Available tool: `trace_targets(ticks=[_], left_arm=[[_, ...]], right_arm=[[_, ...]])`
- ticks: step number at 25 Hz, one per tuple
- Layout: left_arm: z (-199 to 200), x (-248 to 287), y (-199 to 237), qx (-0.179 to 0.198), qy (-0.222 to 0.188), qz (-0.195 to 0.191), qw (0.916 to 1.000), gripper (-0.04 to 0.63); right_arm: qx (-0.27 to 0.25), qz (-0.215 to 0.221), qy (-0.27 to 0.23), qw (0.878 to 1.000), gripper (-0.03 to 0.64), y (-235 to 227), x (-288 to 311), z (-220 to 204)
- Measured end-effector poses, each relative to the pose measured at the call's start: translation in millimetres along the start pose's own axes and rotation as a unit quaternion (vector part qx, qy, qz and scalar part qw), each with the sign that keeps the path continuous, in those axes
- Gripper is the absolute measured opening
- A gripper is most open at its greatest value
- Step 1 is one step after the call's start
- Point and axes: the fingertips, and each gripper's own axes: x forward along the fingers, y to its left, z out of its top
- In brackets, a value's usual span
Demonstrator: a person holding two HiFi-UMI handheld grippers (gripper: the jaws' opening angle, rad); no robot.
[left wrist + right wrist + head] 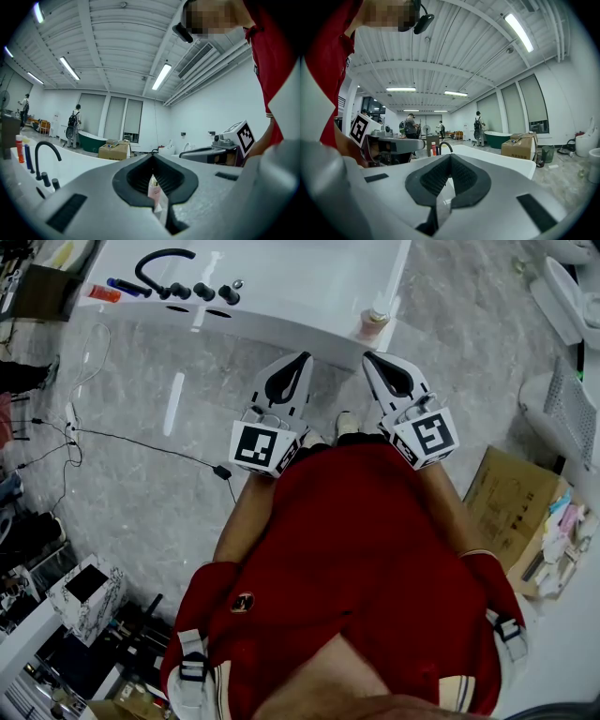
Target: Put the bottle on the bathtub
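On the near rim of the white bathtub [281, 310], close to its right-hand corner, found the bottle [374, 324] standing upright: pale pink, lighter at the cap, touched by neither tool. Spotted it also in the left gripper view, through the dark diamond-shaped window behind the jaws' tips, far off and not between the pads. Found the right gripper [369, 358] just short of the bottle, apart from it, jaws pressed together on nothing, pointing roughly level at the tub's side. Found the left gripper [302, 358] beside it, a little to the left, likewise aimed at the tub, its jaws meeting at the tips and empty. Noted a marker cube at the rear of each tool, and behind them a person's red shirt [356, 549] filling the lower middle of the head view. Farther along the tub, at its left end, saw a black faucet [178, 289] with its knobs, and beside it a red container [105, 293] and a blue container [127, 287]. Made out grey stone floor [450, 334] below the tub, a black cable [222, 472] with a small plug trailing across it at left, and an open cardboard box [511, 507] at right, well apart from the bottle.
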Motion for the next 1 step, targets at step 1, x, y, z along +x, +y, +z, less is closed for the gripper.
trace_targets(ticks=[1], left_arm=[[-0.5, 0.7, 0.2, 0.0, 0.0, 0.0, 1.0, 0.008]], right_arm=[[0.0, 0.0, -0.001, 1.0, -0.002, -1.0, 0.2, -0.2]])
